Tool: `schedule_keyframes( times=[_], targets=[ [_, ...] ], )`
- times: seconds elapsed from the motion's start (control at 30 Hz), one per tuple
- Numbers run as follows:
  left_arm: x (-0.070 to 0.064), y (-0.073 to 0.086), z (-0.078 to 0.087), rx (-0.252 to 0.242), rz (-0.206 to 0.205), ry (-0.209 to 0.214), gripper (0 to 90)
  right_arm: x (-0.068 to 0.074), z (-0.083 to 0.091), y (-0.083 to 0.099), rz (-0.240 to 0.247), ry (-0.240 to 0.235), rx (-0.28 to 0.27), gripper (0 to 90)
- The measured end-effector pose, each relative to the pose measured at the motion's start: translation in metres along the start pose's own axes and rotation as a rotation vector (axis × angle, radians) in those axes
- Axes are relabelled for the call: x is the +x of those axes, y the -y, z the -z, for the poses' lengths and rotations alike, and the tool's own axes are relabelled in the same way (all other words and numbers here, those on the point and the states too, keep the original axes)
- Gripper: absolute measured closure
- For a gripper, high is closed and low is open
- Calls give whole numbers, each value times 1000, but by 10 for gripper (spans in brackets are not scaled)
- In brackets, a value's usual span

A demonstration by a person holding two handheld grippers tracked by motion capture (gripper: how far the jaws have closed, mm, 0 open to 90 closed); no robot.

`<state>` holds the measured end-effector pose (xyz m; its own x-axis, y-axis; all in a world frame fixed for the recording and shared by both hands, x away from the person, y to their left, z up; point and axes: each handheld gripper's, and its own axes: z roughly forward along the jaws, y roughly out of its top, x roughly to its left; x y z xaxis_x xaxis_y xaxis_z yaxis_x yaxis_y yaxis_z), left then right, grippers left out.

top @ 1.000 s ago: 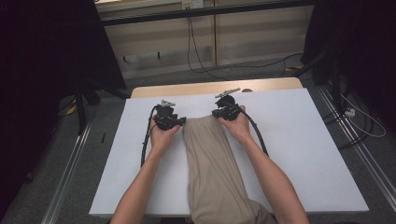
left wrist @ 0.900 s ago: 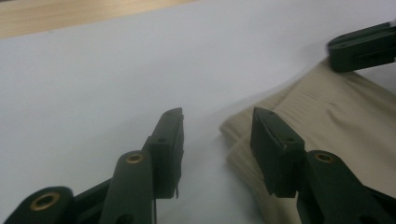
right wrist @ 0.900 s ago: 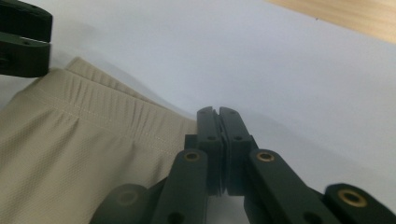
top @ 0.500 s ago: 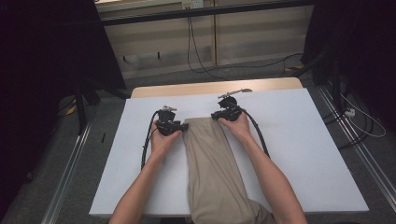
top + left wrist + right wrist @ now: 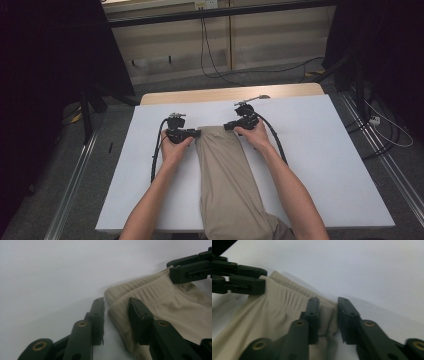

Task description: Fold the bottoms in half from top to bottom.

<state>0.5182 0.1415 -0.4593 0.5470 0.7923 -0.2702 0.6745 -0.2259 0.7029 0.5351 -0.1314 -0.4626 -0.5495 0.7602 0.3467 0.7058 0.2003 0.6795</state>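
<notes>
- Long beige knit garment with a ribbed waistband (image 5: 227,175) lies flat down the middle of the white bench (image 5: 325,150), waistband end far from the person, near end hanging off the front edge.
- Left hand-held gripper (image 5: 116,315) sits at the left waistband corner: jaws part open, straddling the folded corner, one jaw on top of the cloth, the other on the bare bench beside it. Not pinched.
- Right hand-held gripper (image 5: 328,315) sits at the right waistband corner: jaws narrow, cloth edge between them, a small gap visible, so loosely on the cloth and likely not clamped.
- Step looks like gripping both waistband corners.
- To do it well: slide each lower jaw under both layers, bite on the ribbed band, not just the hem edge.
- Close both evenly, keep the waistband taut and level between the grippers.
- Risk: catching the top layer alone, so the garment opens or slips.
</notes>
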Motion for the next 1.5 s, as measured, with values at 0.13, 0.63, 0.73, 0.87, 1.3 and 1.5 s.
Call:
schedule_keyframes(
  times=[0.13,0.63,0.73,0.87,1.3,1.5],
  targets=[
    [-5,-3,-2,23,-24,-10,591,6,1,-1,26,27,-1,823],
    [-20,-30,6,-62,-24,84,806,2,40,-11,17,44,-116,828],
    [-28,-50,16,-103,-45,73,807,3,57,-22,2,35,-182,828],
    [-38,-74,29,-143,-74,48,807,6,76,-40,3,38,-242,827],
    [-58,-138,49,-257,-138,43,806,14,129,-98,33,93,-348,826],
    [-74,-173,60,-295,-172,40,806,17,162,-125,50,121,-389,826]
  ],
)
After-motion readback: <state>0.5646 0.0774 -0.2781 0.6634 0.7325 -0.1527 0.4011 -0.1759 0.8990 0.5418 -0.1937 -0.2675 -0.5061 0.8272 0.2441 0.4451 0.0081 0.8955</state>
